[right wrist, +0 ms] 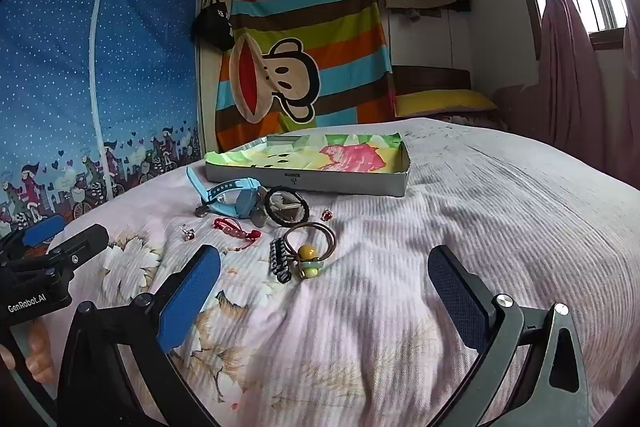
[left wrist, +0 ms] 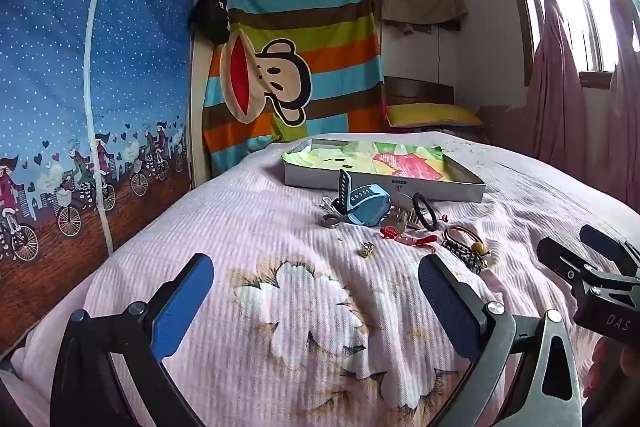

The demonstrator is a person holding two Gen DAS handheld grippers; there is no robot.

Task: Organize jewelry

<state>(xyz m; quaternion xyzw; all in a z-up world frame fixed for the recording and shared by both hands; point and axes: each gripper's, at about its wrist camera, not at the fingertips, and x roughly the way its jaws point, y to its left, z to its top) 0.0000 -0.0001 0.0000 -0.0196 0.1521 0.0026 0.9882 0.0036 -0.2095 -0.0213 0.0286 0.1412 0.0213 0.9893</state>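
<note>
From the left wrist, the left gripper (left wrist: 316,301) hangs above the near part of the bed (left wrist: 248,227), its jaws spread wide and holding nothing. Past it, toward the middle of the bed, the jewelry lies in a loose scatter: a blue watch (left wrist: 362,205) with its strap standing up, a black hair tie (left wrist: 425,211) beside it, a red beaded bracelet (left wrist: 400,235) in front, and a small gold piece (left wrist: 367,249) lying apart on the near side. Beyond the scatter, nearer the far end of the bed, sits a shallow open tray (left wrist: 448,187) lined with bright paper — empty so far, and most likely where the pieces are meant to go. The right gripper (left wrist: 592,267) shows at this view's right edge.

From the right wrist, the right gripper (right wrist: 324,291) is likewise spread and empty, poised over the bed short of the pile. Nearest to it lie a brown hair band with a yellow bead (right wrist: 310,247) and a dark hair clip (right wrist: 279,261) touching it; the watch (right wrist: 236,199), the black hair tie (right wrist: 286,207), the red bracelet (right wrist: 236,229) and a tiny red bead (right wrist: 327,215) lie farther off, just before the tray (right wrist: 308,183). The left gripper (right wrist: 48,243) shows at the left edge. Nothing is sorted yet; both grippers look readied for a first pick.
</note>
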